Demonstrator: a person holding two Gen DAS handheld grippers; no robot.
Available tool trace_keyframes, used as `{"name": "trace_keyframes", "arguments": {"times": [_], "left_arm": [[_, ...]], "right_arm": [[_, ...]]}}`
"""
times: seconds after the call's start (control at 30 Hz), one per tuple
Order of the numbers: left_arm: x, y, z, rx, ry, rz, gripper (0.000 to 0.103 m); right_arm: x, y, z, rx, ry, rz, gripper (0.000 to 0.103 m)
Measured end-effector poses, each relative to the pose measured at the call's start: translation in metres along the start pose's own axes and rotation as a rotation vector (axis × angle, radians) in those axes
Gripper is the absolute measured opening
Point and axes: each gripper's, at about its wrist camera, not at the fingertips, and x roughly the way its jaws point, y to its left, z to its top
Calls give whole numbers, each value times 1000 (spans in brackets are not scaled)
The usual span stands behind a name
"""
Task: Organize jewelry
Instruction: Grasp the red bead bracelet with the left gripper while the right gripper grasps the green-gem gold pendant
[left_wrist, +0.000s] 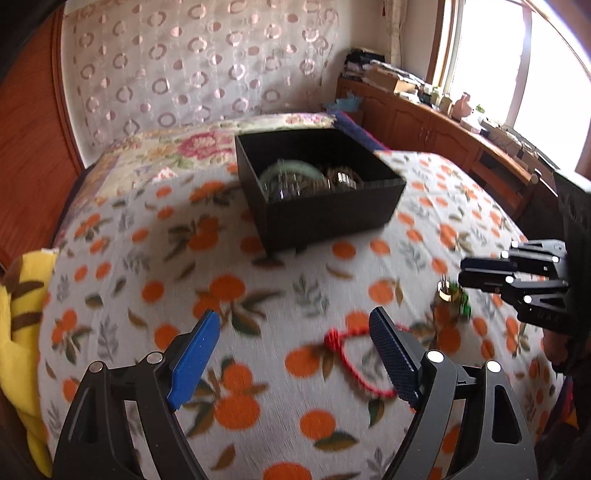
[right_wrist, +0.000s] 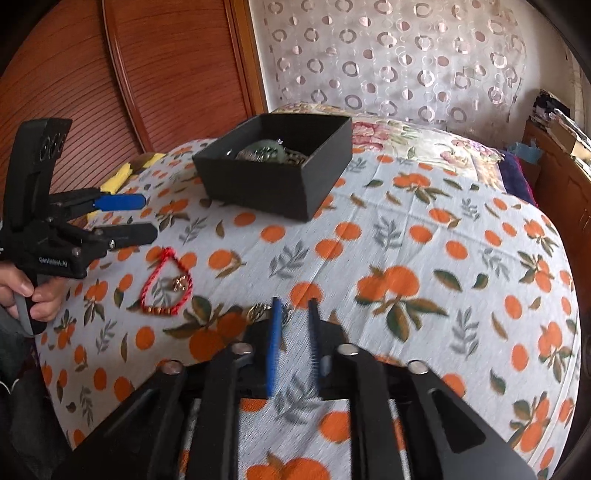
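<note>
A black open box holding a green bangle and other jewelry sits on the orange-print blanket; it also shows in the right wrist view. A red cord bracelet lies on the blanket just right of my open, empty left gripper; the right wrist view shows this bracelet below the left gripper. My right gripper is nearly closed on a small gold and green jewelry piece at its fingertips; the piece hangs from those fingers in the left wrist view.
The orange-print blanket covers a bed. A yellow plush toy lies at the left edge. A wooden cabinet with clutter stands at the right under a window. A wooden wardrobe and patterned curtain stand behind.
</note>
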Motion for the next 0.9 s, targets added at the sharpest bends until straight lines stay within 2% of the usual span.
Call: {"name": "trace_keyframes", "arguments": {"times": [0.2, 0.5, 0.57, 0.7, 0.8, 0.87, 0.9], "left_arm": [[8, -8, -16, -19, 40, -28, 79], [14, -17, -14, 30, 25, 32, 78], [16, -18, -11, 36, 22, 41, 64], [17, -15, -6, 29, 17, 48, 53], [17, -18, -7, 52, 6, 37, 34], [16, -24, -8, 68, 3, 13, 15], [16, -26, -8, 76, 3, 5, 11]], "right_arm": [[2, 7, -4, -9, 2, -7, 22], [-4, 16, -7, -21, -9, 12, 22], [-4, 16, -9, -18, -9, 12, 22], [-6, 16, -12, -12, -11, 15, 23], [-7, 15, -14, -15, -10, 19, 23], [-8, 15, -15, -16, -8, 14, 23], [-8, 14, -16, -14, -6, 13, 23]]}}
